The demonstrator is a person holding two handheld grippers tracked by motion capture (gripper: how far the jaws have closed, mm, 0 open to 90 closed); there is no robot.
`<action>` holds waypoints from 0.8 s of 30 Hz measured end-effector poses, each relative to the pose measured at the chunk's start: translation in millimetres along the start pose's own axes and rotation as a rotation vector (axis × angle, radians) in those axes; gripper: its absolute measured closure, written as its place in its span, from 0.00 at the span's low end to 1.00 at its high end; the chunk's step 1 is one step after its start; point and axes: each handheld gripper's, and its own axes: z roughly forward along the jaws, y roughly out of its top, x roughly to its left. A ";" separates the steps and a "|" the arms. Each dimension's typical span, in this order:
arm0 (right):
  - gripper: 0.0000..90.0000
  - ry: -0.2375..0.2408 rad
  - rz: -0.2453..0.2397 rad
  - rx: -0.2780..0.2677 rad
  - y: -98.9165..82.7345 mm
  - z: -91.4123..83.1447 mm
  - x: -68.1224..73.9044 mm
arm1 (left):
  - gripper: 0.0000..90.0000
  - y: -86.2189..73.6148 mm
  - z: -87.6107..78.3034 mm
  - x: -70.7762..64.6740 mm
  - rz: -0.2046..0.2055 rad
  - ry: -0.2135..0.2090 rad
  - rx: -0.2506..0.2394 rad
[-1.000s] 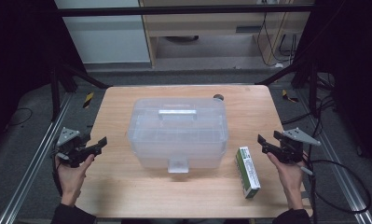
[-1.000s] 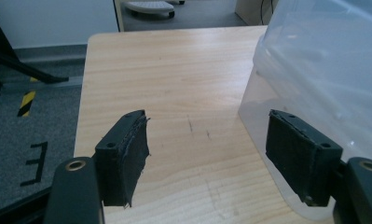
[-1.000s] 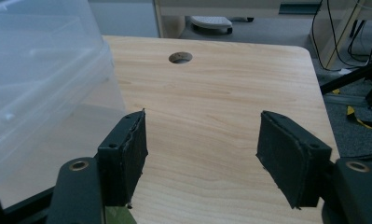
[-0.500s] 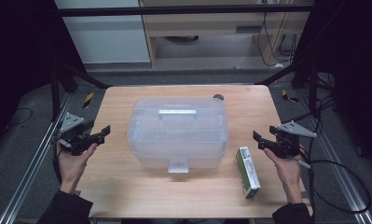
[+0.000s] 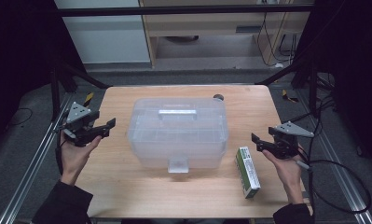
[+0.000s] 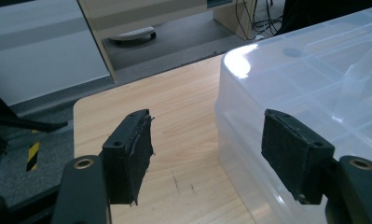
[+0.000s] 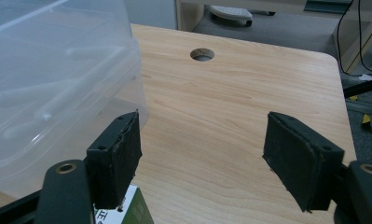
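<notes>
A clear plastic storage box (image 5: 177,133) with a lid handle sits shut in the middle of the wooden table (image 5: 127,191). The left gripper (image 5: 104,128) hovers just off the box's left side, jaws spread wide with nothing between them — in the left gripper view the box wall (image 6: 314,84) lies just behind the right-hand pad. The right gripper (image 5: 258,143) is held near the box's right end; its jaws have just been opening and stand wide, empty. A green-and-white carton (image 5: 248,171) lies flat just beside it — apart from the box.
</notes>
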 end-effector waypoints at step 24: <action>0.27 -0.026 -0.023 0.036 -14.8 0.4 -5.3 | 0.35 58.7 9.3 -13.4 0.229 -0.132 0.078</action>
